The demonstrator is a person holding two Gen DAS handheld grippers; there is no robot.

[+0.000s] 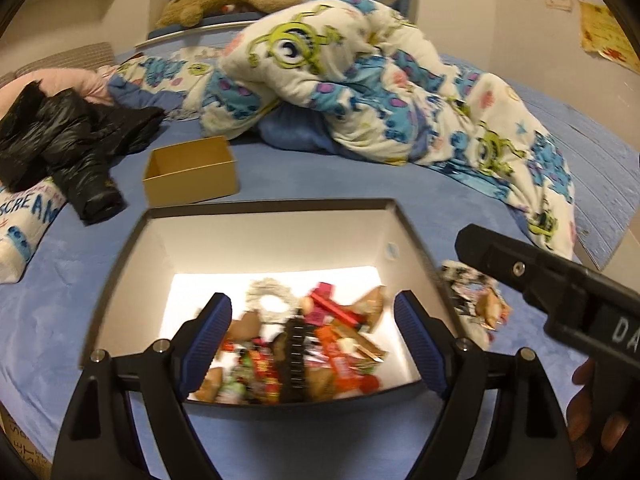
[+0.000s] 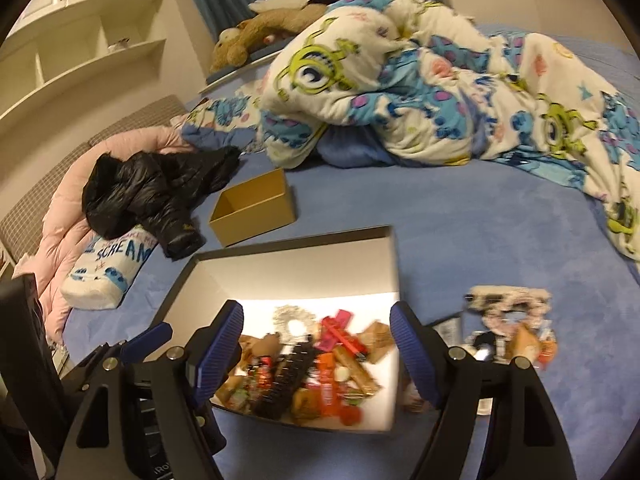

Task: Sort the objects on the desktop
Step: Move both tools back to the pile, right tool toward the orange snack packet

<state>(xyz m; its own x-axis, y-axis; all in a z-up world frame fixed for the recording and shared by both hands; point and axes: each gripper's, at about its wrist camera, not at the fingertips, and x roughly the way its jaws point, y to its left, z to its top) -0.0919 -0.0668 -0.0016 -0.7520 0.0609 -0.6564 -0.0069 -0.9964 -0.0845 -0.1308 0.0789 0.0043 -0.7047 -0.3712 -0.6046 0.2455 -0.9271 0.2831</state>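
Left tongs (image 1: 312, 336): one pair, blue pads wide apart, nothing between them, hanging over the big box.
Right tongs (image 2: 316, 344): one pair, jaws spread apart, gripping nothing, also above the big box; in the left wrist view their black body comes in from the right with a hand (image 1: 592, 412) on the grip.
Big box (image 1: 276, 236): one, dark rim and white inside, open on top, resting on the bed right under both tongs.
Box contents (image 1: 304, 352): a blurred heap of small things on the box floor, among them one pale ring-shaped scrunchie (image 1: 269, 298), one dark comb-like clip (image 1: 295, 354), one pink-red bar (image 1: 332, 306) and orange wrappers; the full count cannot be told.
Loose pile (image 2: 510, 328): one small cluster on the bed just right of the big box, outside it; a black-and-white scrunchie and an orange packet show, the rest is blurred.
Small cardboard box (image 1: 191, 178): one, tan, open and empty, beyond the big box.
Black jacket (image 1: 68, 140): one, crumpled, left of the small box.
Pillow (image 2: 106, 274): one, white with "SCREAM" lettering, partly under the jacket.
Blanket (image 1: 380, 92): one, cartoon-printed, bunched at the far side.
Plush toy (image 1: 224, 2): one, brown, at the head of the bed.
Bed (image 1: 360, 176): one, blue sheet.
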